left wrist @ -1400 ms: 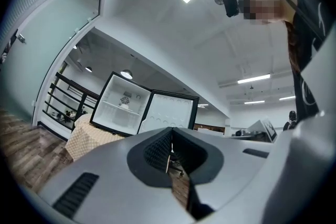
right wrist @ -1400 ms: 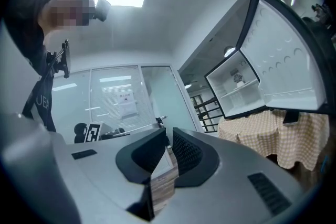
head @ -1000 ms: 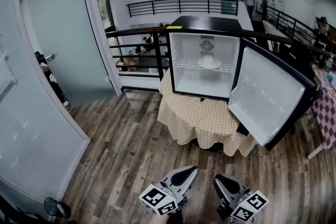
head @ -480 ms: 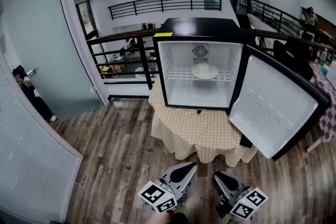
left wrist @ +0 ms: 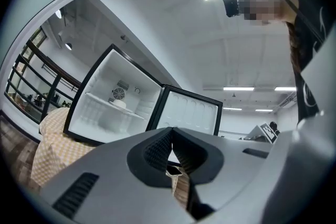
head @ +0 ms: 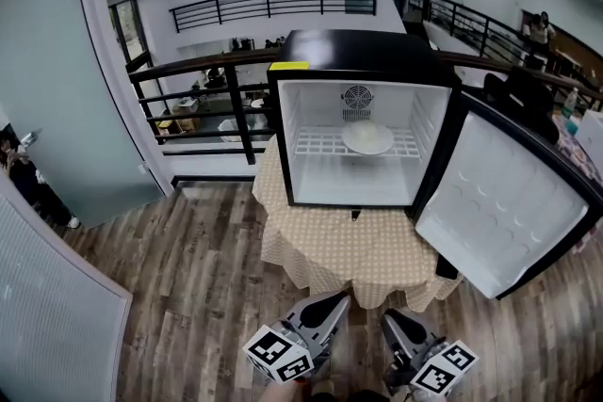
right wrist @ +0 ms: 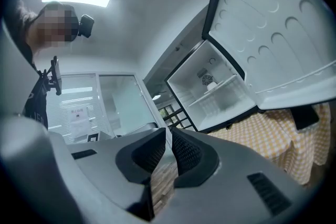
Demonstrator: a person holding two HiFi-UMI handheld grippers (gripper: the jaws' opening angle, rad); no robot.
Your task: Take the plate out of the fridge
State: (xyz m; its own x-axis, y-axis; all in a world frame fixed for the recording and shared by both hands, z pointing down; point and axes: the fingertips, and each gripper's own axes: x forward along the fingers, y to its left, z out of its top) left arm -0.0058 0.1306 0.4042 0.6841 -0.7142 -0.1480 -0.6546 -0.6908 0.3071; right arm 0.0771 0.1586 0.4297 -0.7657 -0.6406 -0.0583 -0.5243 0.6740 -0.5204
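Head view: black mini fridge (head: 363, 52) sits on a round table with a yellow checked cloth (head: 349, 245), door (head: 509, 212) swung wide open to the right. White plate (head: 367, 137) is on the wire shelf (head: 316, 144) inside, right of centre, below the small fan grille (head: 357, 97) on the back wall; something pale lies on the plate, can't tell what. Both tools are at the bottom edge over the wood floor (head: 188, 278), side by side, pointing at the fridge, well apart from it. Left gripper (head: 341, 298): jaws pressed together at the tips in the left gripper view, nothing between them. Right gripper (head: 388, 319): jaws together but for a thin slit in the right gripper view, nothing pinched. Black railing (head: 217, 71) runs behind the fridge, frosted glass partition (head: 57, 61) on the left. Plate untouched, still in the fridge.
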